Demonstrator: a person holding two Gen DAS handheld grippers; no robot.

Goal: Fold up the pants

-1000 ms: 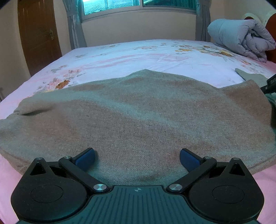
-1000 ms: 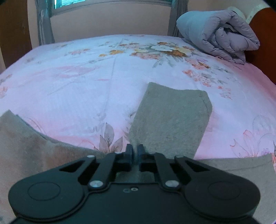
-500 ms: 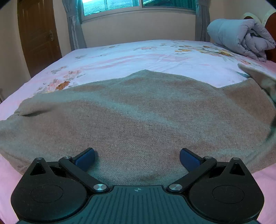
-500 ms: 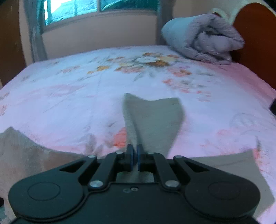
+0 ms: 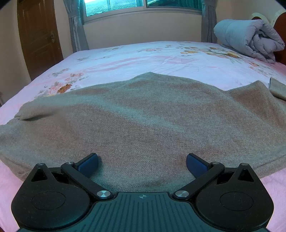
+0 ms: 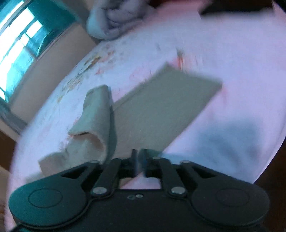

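The pants (image 5: 143, 114) lie spread on the bed (image 5: 143, 53), near its front edge. The left hand-held gripper (image 5: 142, 163) is over the near part of the pants, its two fingers on each side of the cloth below. Behind the pants the bed goes on to a wall with a window (image 5: 143, 7). A door (image 5: 39, 35) is at the far left. A rolled quilt (image 5: 248, 39) lies on the bed at the far right. In the right wrist view, the right hand-held gripper (image 6: 138, 160) is above one trouser leg (image 6: 160, 110), which lies flat on the bed; the other leg (image 6: 94, 121) rises to its left.
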